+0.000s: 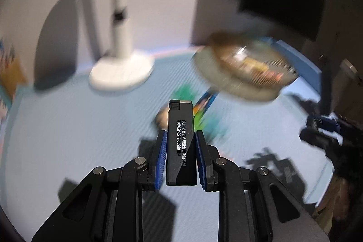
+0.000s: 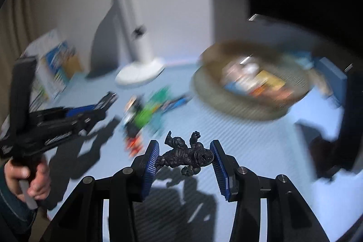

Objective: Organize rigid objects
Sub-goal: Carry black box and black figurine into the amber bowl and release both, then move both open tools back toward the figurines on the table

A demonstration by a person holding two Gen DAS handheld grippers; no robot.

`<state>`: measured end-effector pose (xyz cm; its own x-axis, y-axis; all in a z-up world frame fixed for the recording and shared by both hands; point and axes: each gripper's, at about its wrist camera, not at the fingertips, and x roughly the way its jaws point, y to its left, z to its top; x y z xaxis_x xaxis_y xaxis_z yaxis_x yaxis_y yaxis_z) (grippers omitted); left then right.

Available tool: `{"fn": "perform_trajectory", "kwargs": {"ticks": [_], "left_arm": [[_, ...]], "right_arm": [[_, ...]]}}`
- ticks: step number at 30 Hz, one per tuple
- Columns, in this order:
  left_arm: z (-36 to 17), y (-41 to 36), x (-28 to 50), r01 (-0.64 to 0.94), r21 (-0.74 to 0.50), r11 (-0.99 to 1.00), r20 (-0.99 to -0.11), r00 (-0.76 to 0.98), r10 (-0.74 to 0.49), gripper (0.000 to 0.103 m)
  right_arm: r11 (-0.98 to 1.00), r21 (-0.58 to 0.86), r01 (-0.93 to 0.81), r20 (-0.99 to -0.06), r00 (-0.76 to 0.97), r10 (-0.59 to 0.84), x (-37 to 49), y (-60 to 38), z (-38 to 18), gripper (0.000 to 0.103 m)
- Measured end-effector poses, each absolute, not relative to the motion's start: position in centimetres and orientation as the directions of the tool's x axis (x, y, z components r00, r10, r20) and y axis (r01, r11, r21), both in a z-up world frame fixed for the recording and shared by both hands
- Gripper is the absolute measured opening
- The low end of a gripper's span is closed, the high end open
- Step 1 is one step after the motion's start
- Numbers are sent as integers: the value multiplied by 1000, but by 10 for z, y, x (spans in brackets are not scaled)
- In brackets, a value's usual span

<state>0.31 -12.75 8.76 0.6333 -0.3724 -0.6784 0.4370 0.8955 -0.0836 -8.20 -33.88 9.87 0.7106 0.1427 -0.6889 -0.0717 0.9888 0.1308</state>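
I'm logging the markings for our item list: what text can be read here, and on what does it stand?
"订餐电话 0512-66980111" on the black lighter in the left tool.
A second line on the lighter starts "地址:苏州市"; the rest is unclear.
The packaging by the wall and the items in the basket are too blurred to read.

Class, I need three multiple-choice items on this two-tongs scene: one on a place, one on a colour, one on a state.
1. Where does the basket sit relative to the white lamp base?
A. to its right
B. to its left
C. on top of it

2. What colour is the lighter?
A. red
B. black
C. white

3. The right tongs are
A. open and empty
B. shut on a dark figurine
C. out of view

Answers: A, basket lies right of the base; B, its body is black with white print; B, both pads press the figurine.
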Motion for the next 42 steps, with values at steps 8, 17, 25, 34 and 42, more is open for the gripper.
{"fn": "perform_trajectory", "kwargs": {"ticks": [8,17,25,34,42], "left_arm": [[180,-223,57,564,-145,813,-566,627,-536,21],[117,-284,107,561,-229,796,-675,498,-545,21],[92,-298,113,560,-241,792,-708,458,-539,22],[141,-237,88,491,-274,827,-594,590,-547,72],[152,-128,34,309,-287,907,-545,726,-419,90]], "right_arm": [[985,139,105,-569,822,-7,-36,-416,188,45],[961,216,172,-704,710,31,14,-448,127,45],[948,263,177,-755,649,89,31,-461,91,45],[922,338,189,-685,721,103,0,-469,110,69],[922,384,55,-635,741,221,-43,-412,127,85]]}}
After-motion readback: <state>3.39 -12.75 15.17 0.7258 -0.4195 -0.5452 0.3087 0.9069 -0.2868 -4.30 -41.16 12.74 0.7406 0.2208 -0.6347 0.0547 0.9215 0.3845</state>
